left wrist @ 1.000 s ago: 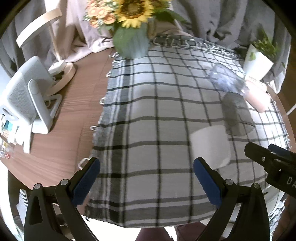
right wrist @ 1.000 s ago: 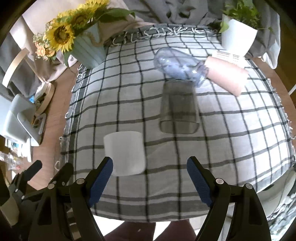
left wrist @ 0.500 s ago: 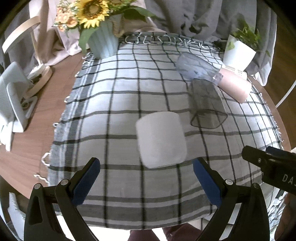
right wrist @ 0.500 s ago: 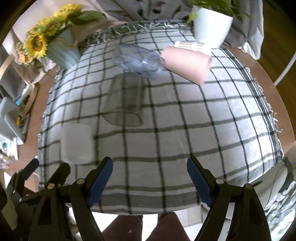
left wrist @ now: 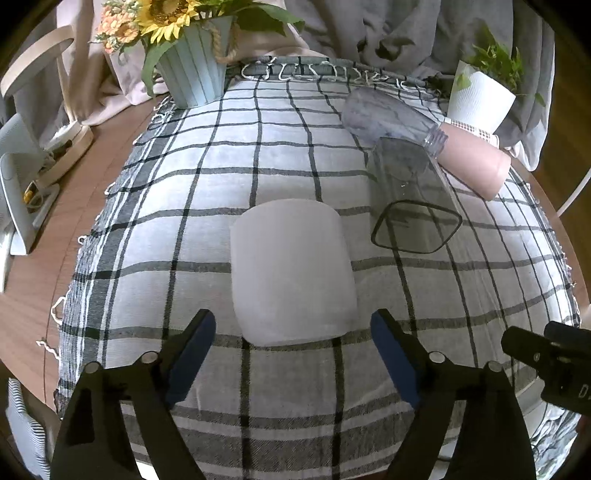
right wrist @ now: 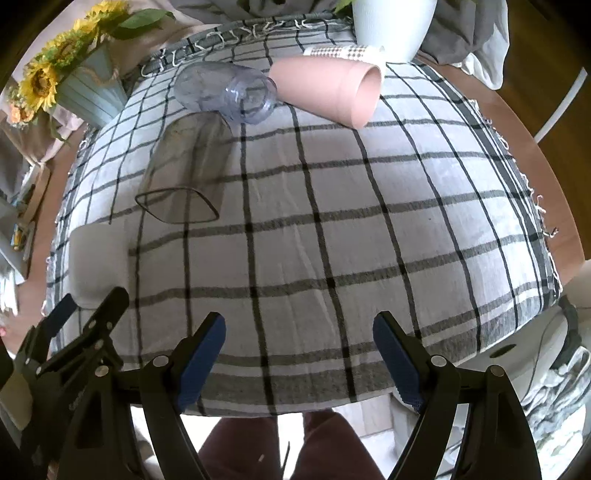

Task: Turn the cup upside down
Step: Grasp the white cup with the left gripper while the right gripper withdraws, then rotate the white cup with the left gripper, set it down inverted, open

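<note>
A frosted white cup (left wrist: 291, 269) lies on its side on the checked cloth (left wrist: 280, 155), straight ahead of my open left gripper (left wrist: 291, 350), whose blue pads sit just short of its near end. The white cup also shows at the left edge of the right wrist view (right wrist: 98, 264), with the left gripper (right wrist: 74, 325) beside it. My right gripper (right wrist: 299, 354) is open and empty over the cloth's front edge. A smoky square glass (left wrist: 413, 206) (right wrist: 184, 173), a clear bluish cup (left wrist: 391, 118) (right wrist: 225, 96) and a pink cup (left wrist: 476, 166) (right wrist: 328, 92) lie on their sides further back.
A pale blue sunflower vase (left wrist: 192, 74) (right wrist: 85, 88) stands at the cloth's back left. A white plant pot (left wrist: 480, 96) (right wrist: 391, 26) stands at the back right. A white device (left wrist: 14, 177) and a lamp base (left wrist: 70, 144) sit on the wooden table (left wrist: 55, 236) to the left.
My left gripper has swung right and come close to the white cup, which now lies centred between its pads. My right gripper has swung right, away from the white cup.
</note>
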A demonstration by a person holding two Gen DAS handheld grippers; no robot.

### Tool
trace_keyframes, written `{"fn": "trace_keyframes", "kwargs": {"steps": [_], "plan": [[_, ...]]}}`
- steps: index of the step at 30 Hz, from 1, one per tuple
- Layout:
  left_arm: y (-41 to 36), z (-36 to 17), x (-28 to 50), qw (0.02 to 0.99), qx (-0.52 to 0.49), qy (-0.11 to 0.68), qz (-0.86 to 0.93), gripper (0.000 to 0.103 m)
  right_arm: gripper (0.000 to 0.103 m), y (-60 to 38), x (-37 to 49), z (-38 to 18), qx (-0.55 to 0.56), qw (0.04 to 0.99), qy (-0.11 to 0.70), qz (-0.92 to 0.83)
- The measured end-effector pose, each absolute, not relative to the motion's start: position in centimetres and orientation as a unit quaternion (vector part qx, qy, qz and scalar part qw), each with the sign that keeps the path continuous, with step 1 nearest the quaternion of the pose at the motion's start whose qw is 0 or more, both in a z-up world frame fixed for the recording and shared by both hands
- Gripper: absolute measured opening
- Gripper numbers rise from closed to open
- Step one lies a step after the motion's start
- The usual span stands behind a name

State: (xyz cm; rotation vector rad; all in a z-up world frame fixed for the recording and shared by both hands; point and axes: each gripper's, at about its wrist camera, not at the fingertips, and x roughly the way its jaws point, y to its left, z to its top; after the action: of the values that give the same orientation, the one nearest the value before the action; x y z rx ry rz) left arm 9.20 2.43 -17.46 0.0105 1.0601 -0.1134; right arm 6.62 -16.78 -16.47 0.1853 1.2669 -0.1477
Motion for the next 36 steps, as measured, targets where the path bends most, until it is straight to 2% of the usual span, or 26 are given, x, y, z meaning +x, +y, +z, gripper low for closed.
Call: {"fn": "trace_keyframes", "kwargs": {"steps": [4, 10, 36], "plan": [[2.1, -17.5, 9.3, 0.866, 0.014, 0.498, -0.051, 0.084, 0.082, -17.0, 6.4, -17.0, 0.088, 0.795, 0.596, -0.069], [2.1, -17.8, 9.6, 0.866, 0.017, 0.497, -0.048, 0.067, 0.082, -17.2, 6.2, -17.4, 0.093, 0.792, 0.600, -0.067], [3.6, -16.0, 12.0, 0.844, -0.024, 0.530, -0.085, 0.066, 0.082, -16.3, 7.5, -15.5, 0.128, 0.798, 0.587, -0.046]]}}
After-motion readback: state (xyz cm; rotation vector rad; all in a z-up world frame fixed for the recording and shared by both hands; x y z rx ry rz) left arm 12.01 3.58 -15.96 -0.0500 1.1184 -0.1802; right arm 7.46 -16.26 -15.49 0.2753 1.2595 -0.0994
